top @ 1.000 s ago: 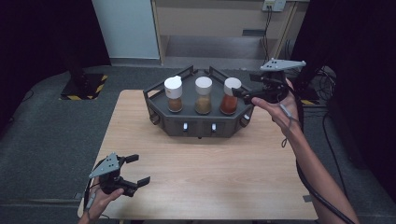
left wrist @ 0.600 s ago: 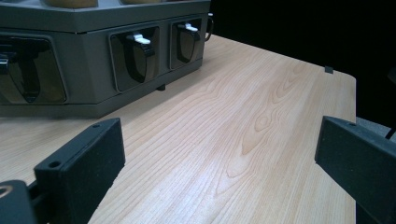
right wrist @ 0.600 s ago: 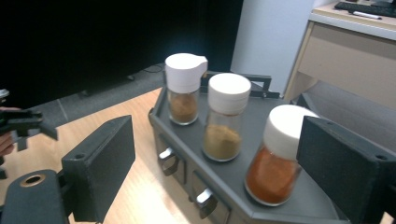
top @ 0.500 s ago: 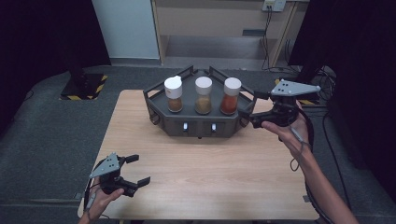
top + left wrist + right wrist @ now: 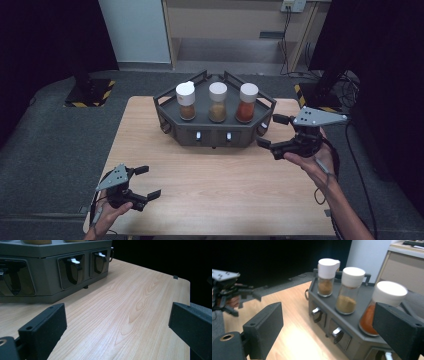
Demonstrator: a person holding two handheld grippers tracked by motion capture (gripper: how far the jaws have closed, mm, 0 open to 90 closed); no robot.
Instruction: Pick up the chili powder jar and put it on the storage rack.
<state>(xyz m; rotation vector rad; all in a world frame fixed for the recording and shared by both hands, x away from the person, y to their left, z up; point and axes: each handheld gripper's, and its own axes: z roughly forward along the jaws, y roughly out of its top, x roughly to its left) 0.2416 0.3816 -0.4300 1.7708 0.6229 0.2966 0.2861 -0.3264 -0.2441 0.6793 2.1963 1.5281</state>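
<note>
- A pale wooden table (image 5: 215,185) stands in a dark room; a grey hexagonal metal rack (image 5: 215,131) sits at its far edge with three white-capped glass spice jars in a row.
- The right gripper (image 5: 277,135) hovers just beside the rack's right end, nearest the red-powder jar (image 5: 246,103); its jaws have just been opening, with nothing between them.
- The left gripper (image 5: 147,181) rests near the near left corner, jaws spread and empty.
- A good grasp probably means squaring the jaws on the glass below the cap, clear of the middle jar (image 5: 217,102).

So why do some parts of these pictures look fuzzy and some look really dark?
In the right gripper view the jars look soft and the far hand-held gripper is smeared by blur; in the left gripper view the table grain is sharp; in the high view the table is brightly lit while the room at both sides is dark.
</note>
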